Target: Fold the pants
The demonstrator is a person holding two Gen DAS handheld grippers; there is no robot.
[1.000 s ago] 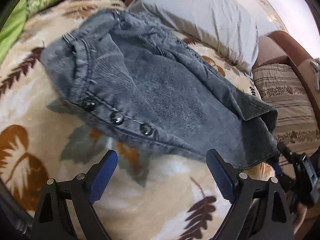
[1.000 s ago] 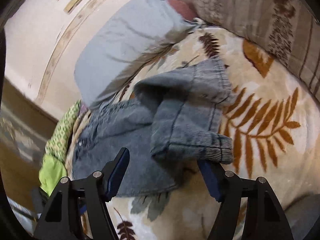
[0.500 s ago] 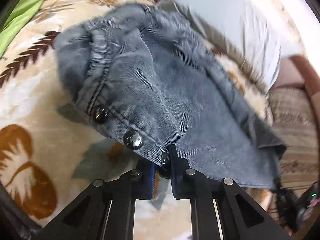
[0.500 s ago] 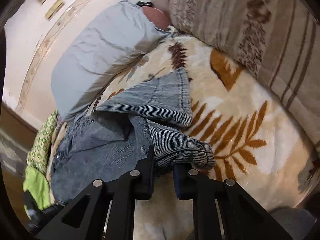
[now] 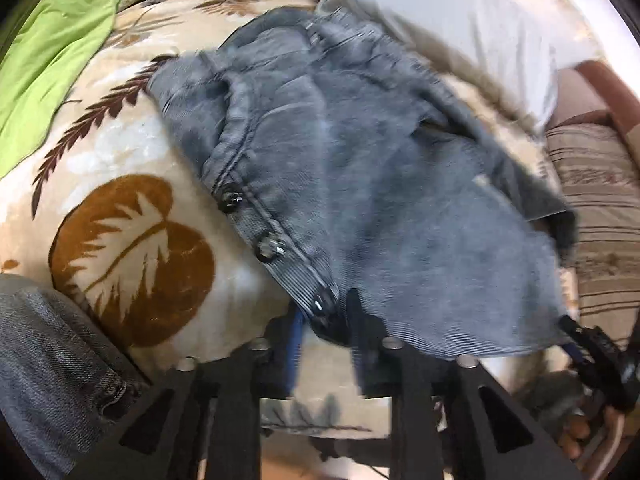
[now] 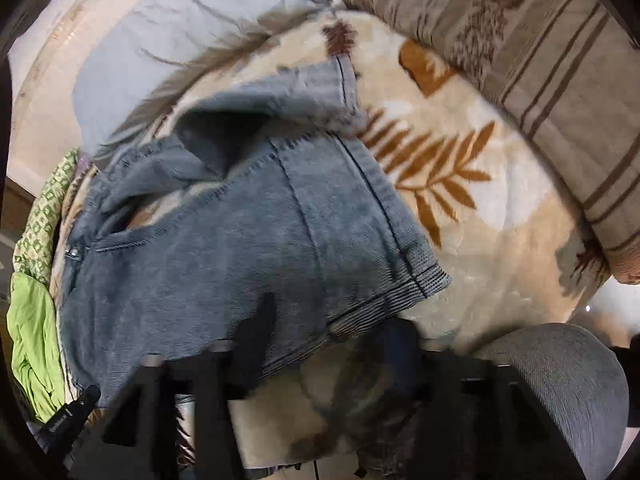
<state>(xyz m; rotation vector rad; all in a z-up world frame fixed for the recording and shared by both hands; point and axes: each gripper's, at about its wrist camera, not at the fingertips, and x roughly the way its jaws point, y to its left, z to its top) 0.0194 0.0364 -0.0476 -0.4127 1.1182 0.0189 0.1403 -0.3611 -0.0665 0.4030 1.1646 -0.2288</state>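
No readable writing anywhere. Grey pants (image 5: pixel 360 200) lie folded on the leaf-print blanket (image 5: pixel 132 248). Left gripper (image 5: pixel 324 340) jaws opening, waistband corner between them; right gripper (image 6: pixel 332 344) jaws opening wide around the hem. Only the left view shows 3 buttons (image 5: pixel 269 247).

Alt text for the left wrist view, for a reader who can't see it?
Grey-blue denim pants lie rumpled on a cream leaf-print blanket, the buttoned edge between the opening jaws of the left gripper. A green cloth lies upper left, a white pillow upper right.

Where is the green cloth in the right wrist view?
The green cloth sits at the lower left edge, left of the pants, below a patterned green fabric.
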